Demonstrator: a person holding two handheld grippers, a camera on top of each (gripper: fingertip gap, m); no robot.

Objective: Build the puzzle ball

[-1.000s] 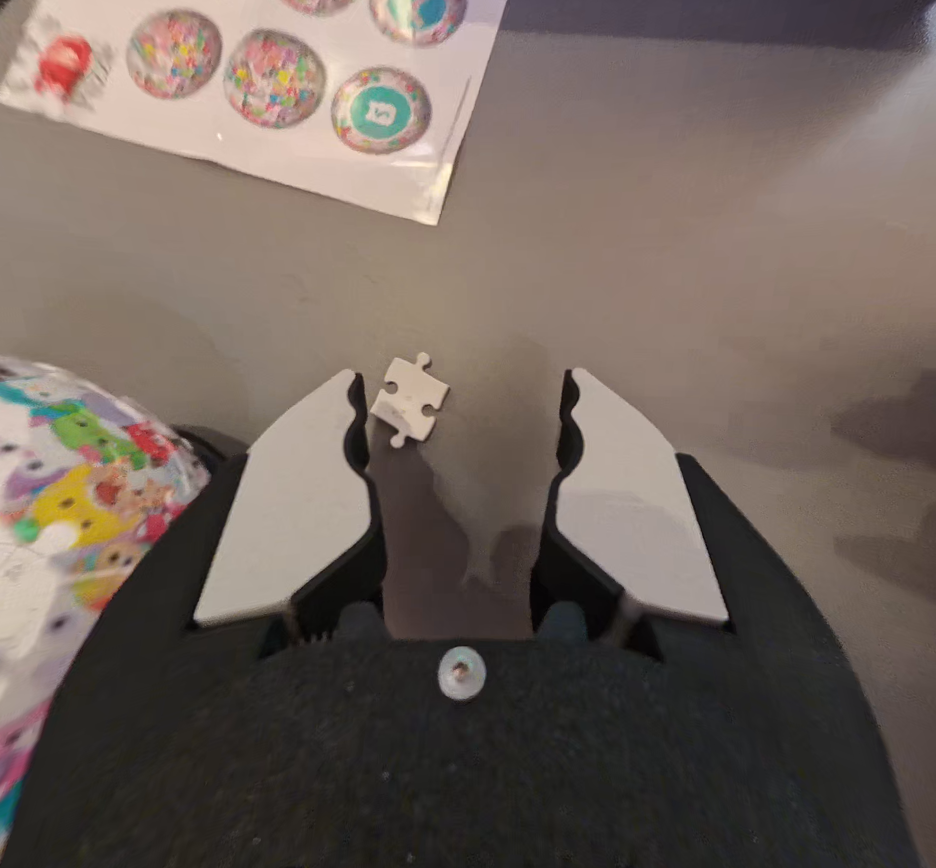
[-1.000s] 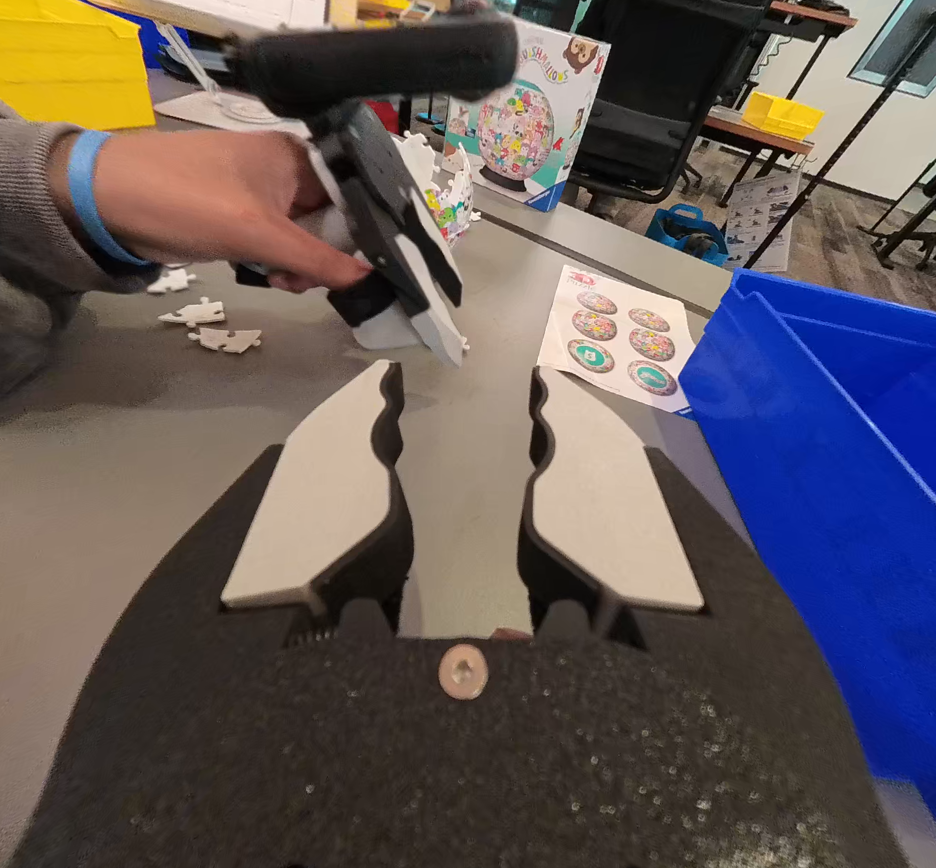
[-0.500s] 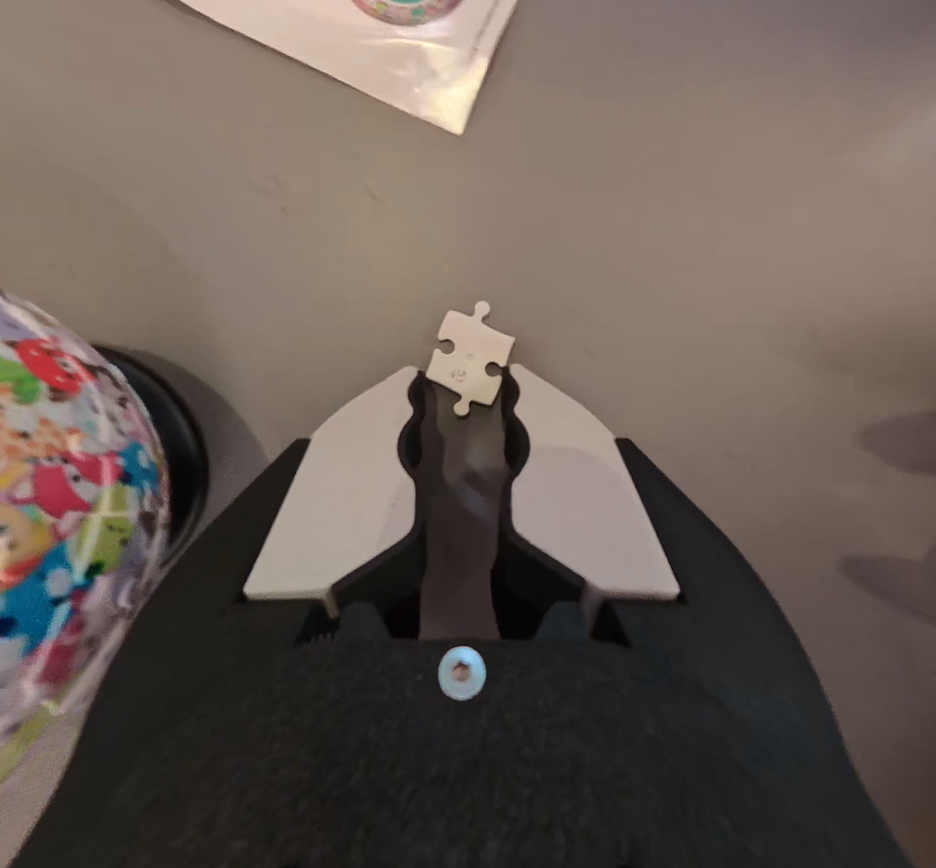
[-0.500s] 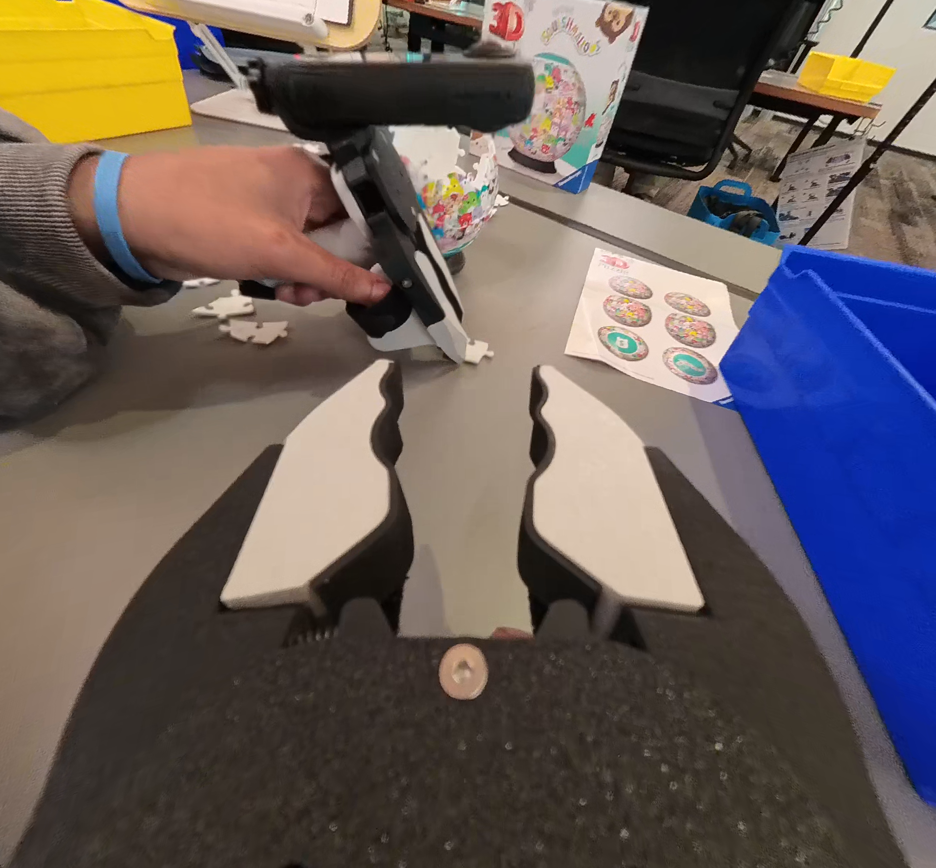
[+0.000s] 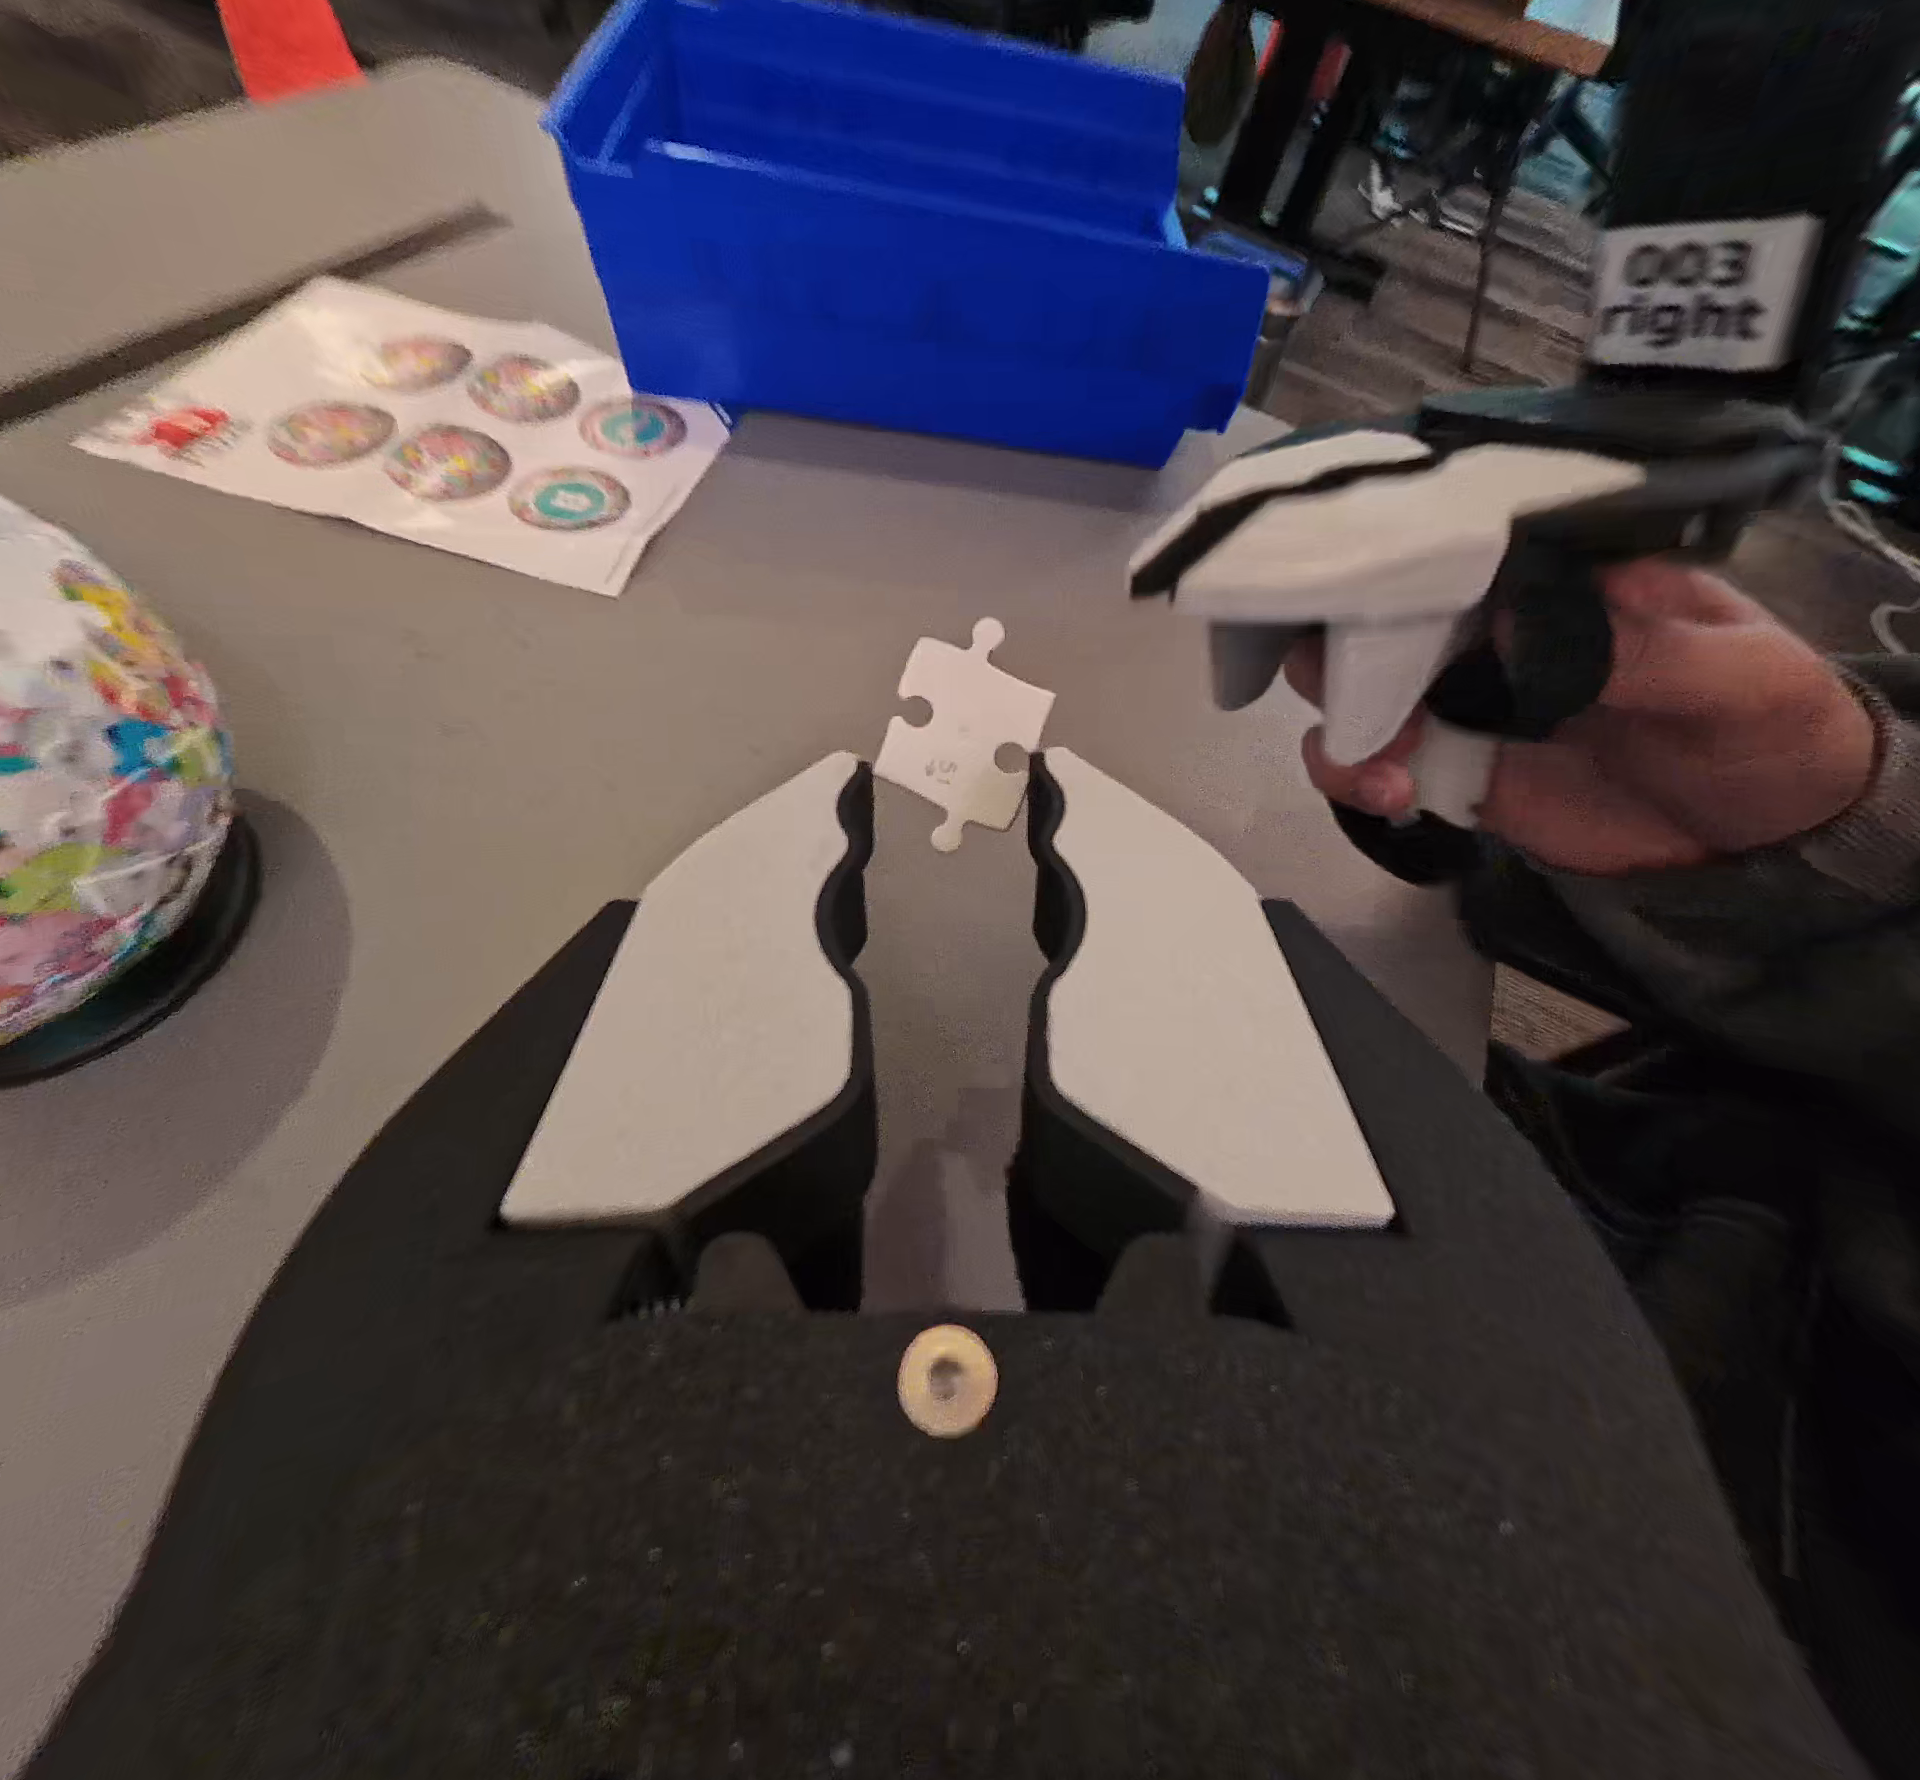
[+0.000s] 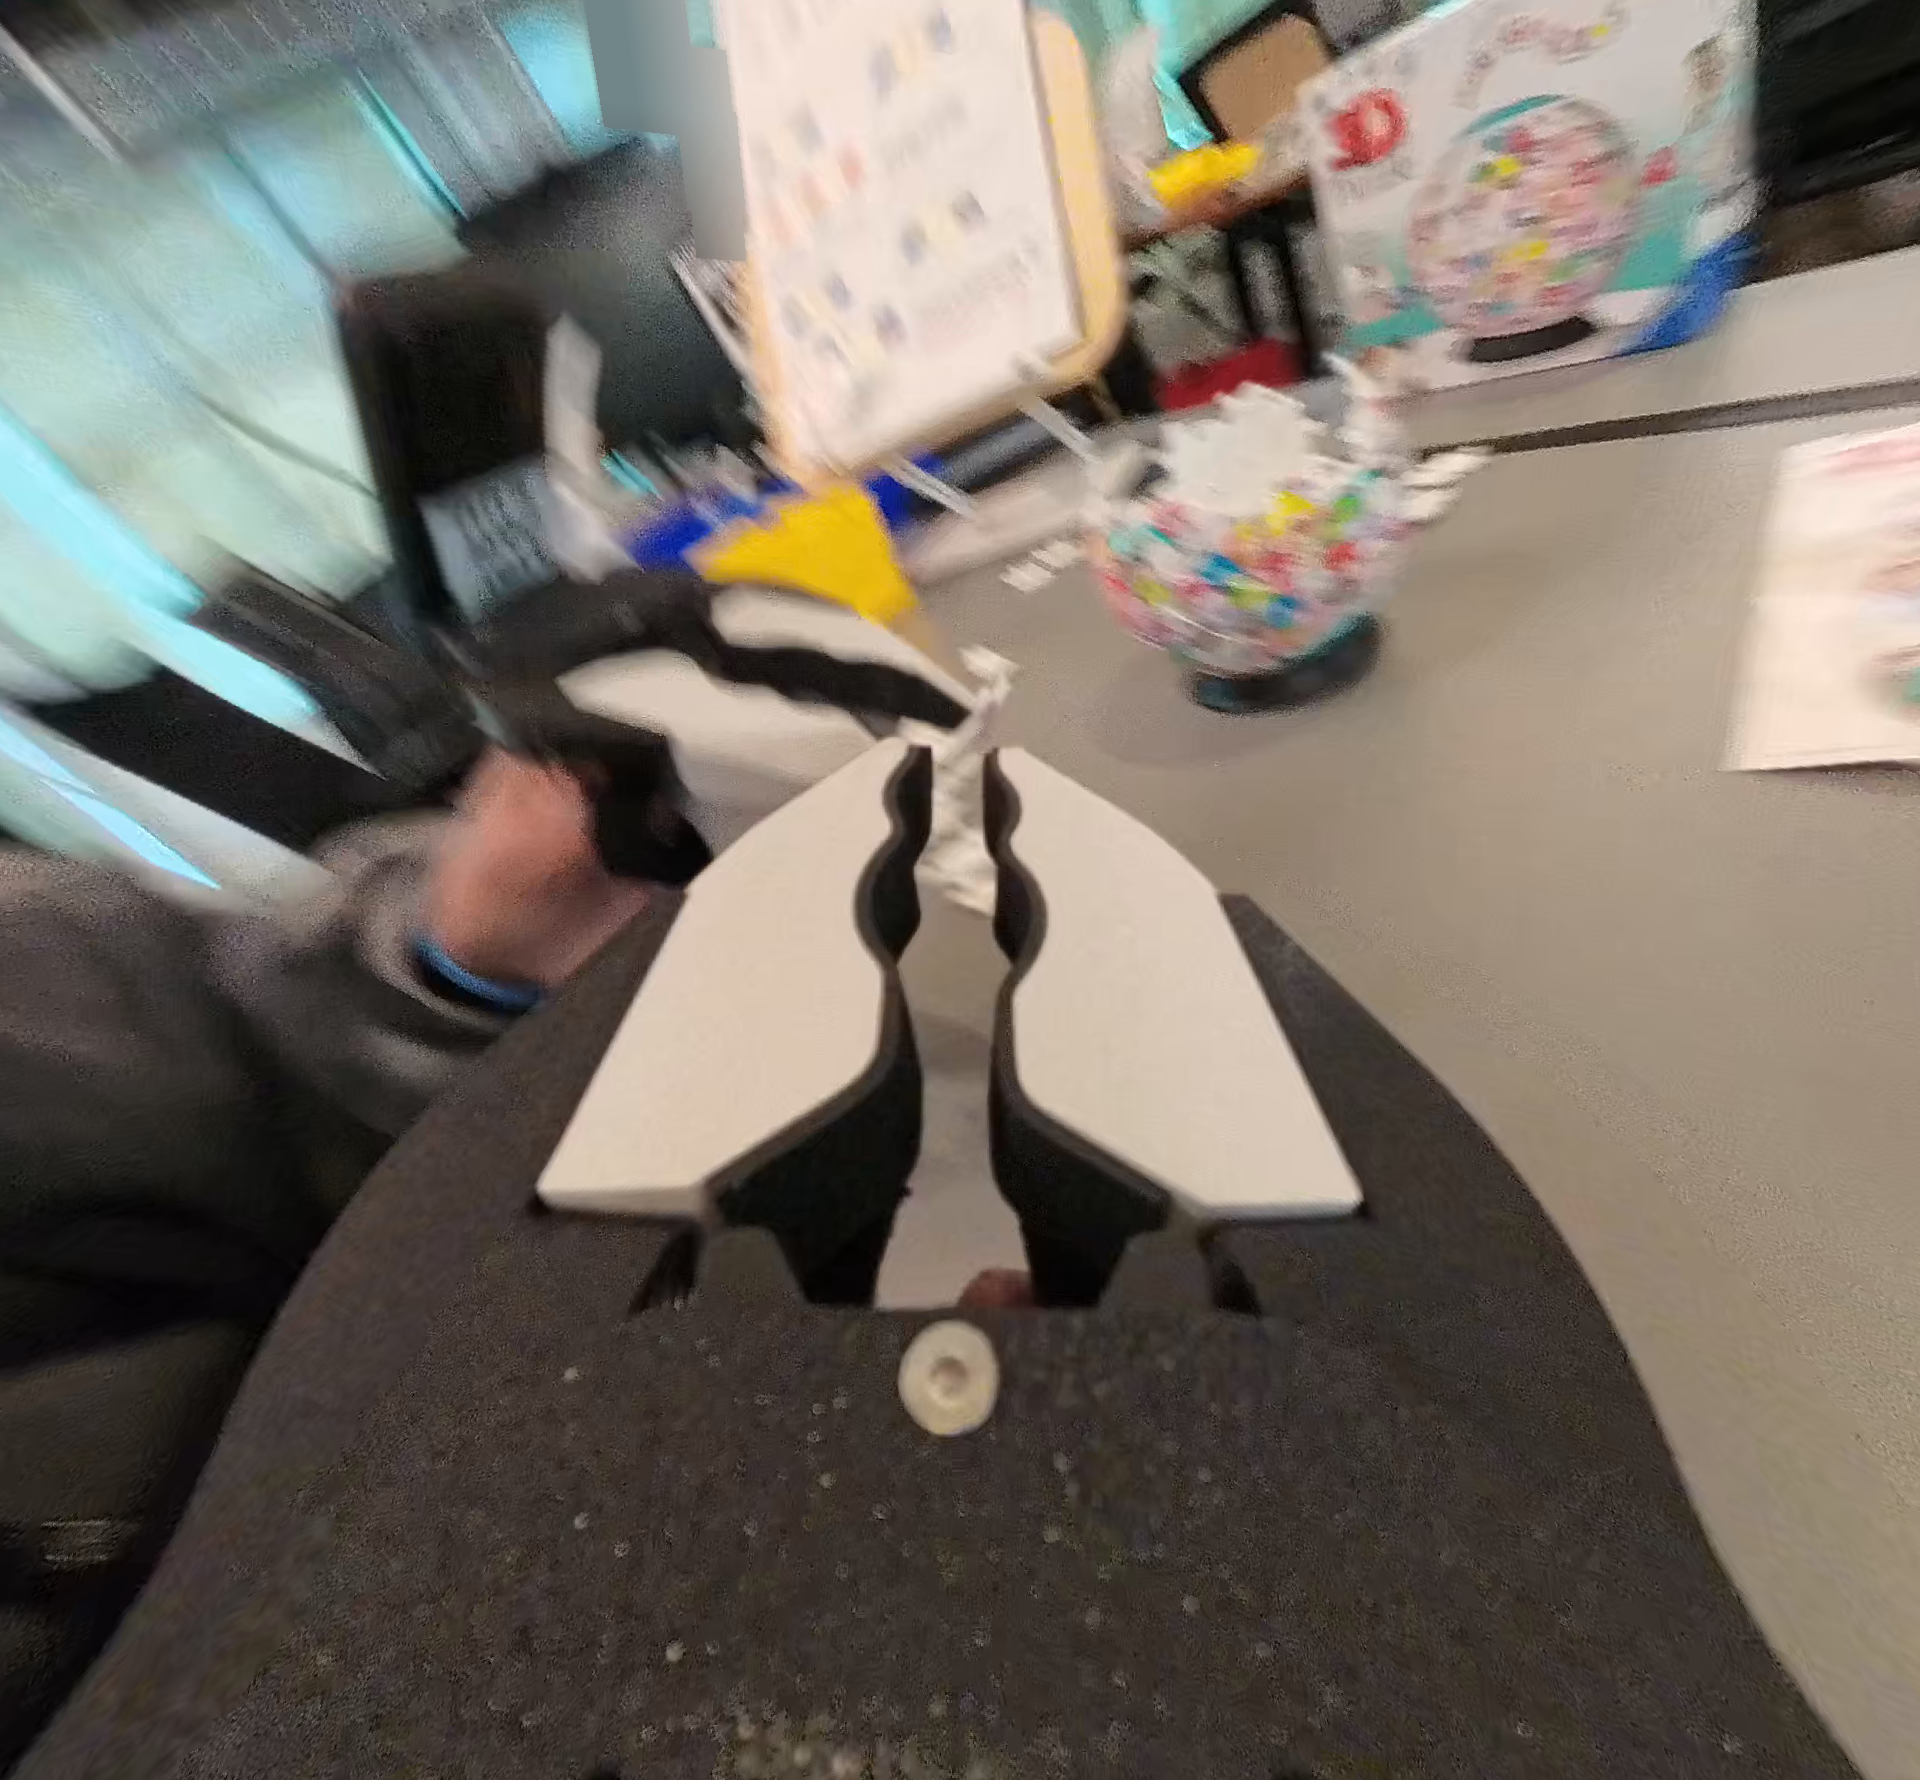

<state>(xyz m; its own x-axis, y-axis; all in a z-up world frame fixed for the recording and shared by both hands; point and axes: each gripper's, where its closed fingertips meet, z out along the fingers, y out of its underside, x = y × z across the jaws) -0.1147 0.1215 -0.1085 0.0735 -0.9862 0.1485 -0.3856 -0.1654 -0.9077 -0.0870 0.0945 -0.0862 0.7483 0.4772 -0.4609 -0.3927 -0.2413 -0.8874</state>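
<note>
Assembly status: partly complete. Puzzle ball seated on black stand at the left of the table; lower shell closed and coloured; upper part open, with a jagged white rim visible in the right wrist view; exact count of missing pieces not readable owing to blur.

Piece in hand: one puzzle piece, plain white side toward the camera, clamped between the fingertips of the left tool; raised clear of the table, tilted, most of it projecting past the tips; well apart from the ball, not yet presented to the rim.

Right tool: narrowed to a slim gap, tips not meeting; nothing gripped, judging from the left wrist view, with the tool hanging to the right of the piece and apart from it; white shape seen through the gap in the right wrist view taken as the same piece lying beyond the tips.

Further stock: several loose pieces lying on the table near the ball, blurred, number not determinable.

Nearby, not part of the build: blue bin at the far edge; printed sheet with round pictures lying flat between bin and ball; puzzle box standing behind the ball.

Remaining, by judgement: carry to the open rim; align tabs; press home; repeat for loose pieces until closure of the top.
</note>
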